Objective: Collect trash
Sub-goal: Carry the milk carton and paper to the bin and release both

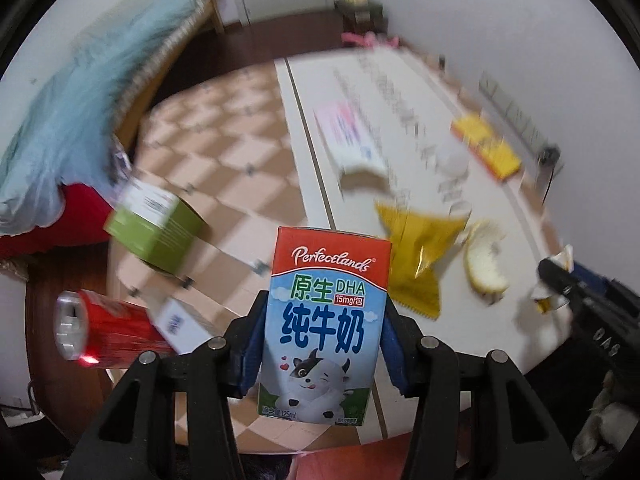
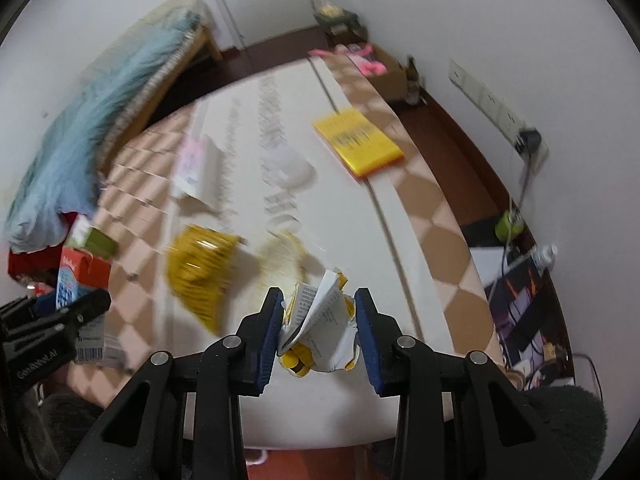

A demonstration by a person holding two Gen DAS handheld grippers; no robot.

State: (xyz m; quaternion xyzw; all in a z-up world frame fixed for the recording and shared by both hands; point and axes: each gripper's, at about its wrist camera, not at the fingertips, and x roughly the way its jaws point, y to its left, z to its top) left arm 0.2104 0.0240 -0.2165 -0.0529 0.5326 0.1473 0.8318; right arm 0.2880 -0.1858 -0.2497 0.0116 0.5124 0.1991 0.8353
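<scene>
My left gripper (image 1: 322, 312) is shut on a small milk carton (image 1: 324, 320) with a red top and a cartoon cow, held upright above the table edge. My right gripper (image 2: 318, 312) is shut on a crumpled white and yellow wrapper (image 2: 320, 320), lifted over the white table (image 2: 360, 400). On the table lie a yellow snack bag (image 1: 416, 252), a piece of pale peel (image 1: 484, 264), a white and pink box (image 1: 352, 140) and a yellow packet (image 1: 486, 144). The right gripper with its wrapper shows at the right edge of the left wrist view.
A red can (image 1: 108, 328) and a green box (image 1: 156, 220) lie at the table's left side, on the checkered cloth (image 1: 224, 160). A bed with a blue blanket (image 1: 80, 92) stands at left. A wall socket strip (image 2: 496, 104) and cables run along the right wall.
</scene>
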